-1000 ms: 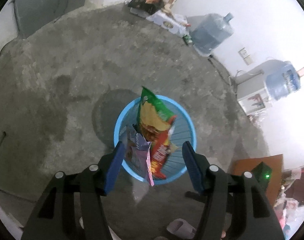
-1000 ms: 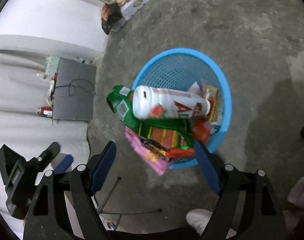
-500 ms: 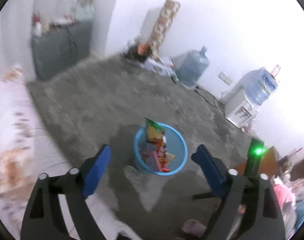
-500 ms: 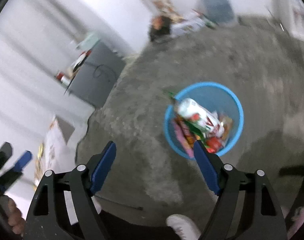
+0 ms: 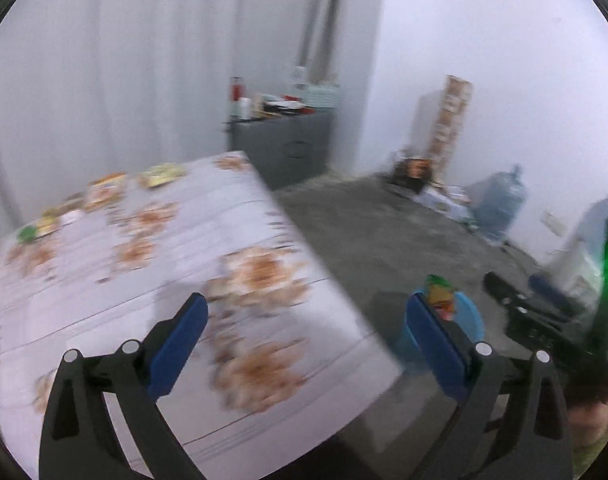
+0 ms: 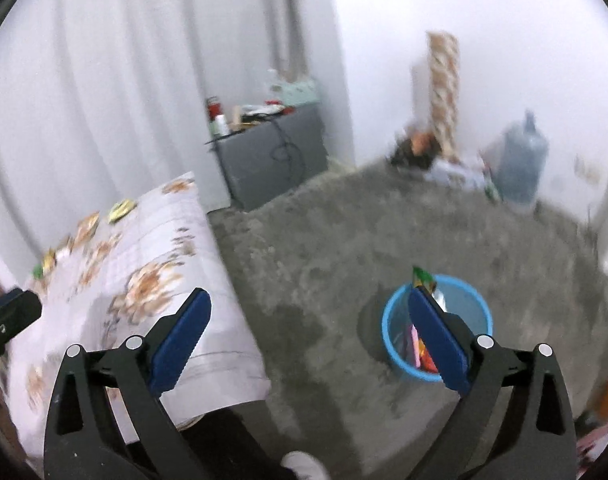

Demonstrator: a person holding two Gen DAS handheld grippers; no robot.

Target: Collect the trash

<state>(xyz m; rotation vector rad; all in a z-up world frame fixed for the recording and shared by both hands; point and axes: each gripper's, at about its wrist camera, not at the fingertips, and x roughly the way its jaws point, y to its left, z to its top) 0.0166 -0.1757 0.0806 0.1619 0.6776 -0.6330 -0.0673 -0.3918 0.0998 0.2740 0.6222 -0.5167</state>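
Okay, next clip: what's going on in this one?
A person is clearing trash with two handheld grippers. Both the left gripper and the right gripper are empty, jaws opening. The blue bin on the concrete floor already holds wrappers. A few more wrappers lie at the far edge of the floral-covered table, and both grippers face that way.

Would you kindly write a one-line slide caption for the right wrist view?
Right gripper opening, empty, above the floor between the floral table and blue bin of wrappers.
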